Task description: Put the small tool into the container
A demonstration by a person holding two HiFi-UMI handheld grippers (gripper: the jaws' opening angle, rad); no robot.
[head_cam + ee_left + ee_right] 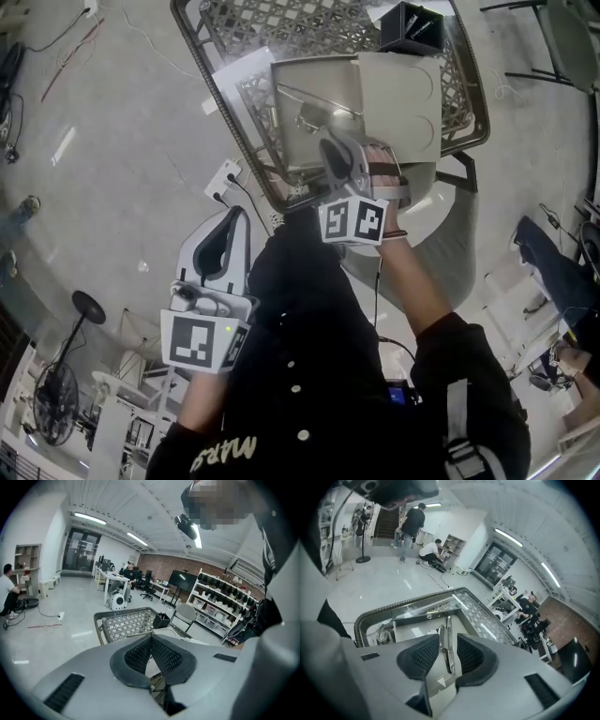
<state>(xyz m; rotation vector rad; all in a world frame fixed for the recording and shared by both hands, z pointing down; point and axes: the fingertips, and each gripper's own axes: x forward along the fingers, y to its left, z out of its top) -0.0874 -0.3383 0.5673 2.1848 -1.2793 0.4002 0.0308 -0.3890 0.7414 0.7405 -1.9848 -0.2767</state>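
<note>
A lattice table (281, 23) stands on a glossy floor (112, 141), its twelve-o'clock edge cut off. The right gripper (447, 638) gapes around the metal tool (450, 658), which lies in the grey container (417, 617). The left gripper (151, 639) is closed and empty.

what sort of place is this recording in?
Probably an open-plan lab or workshop office: desks with seated people, stocked shelves and a big screen.

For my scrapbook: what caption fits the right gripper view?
Open right gripper over the tool lying in the container.
</note>
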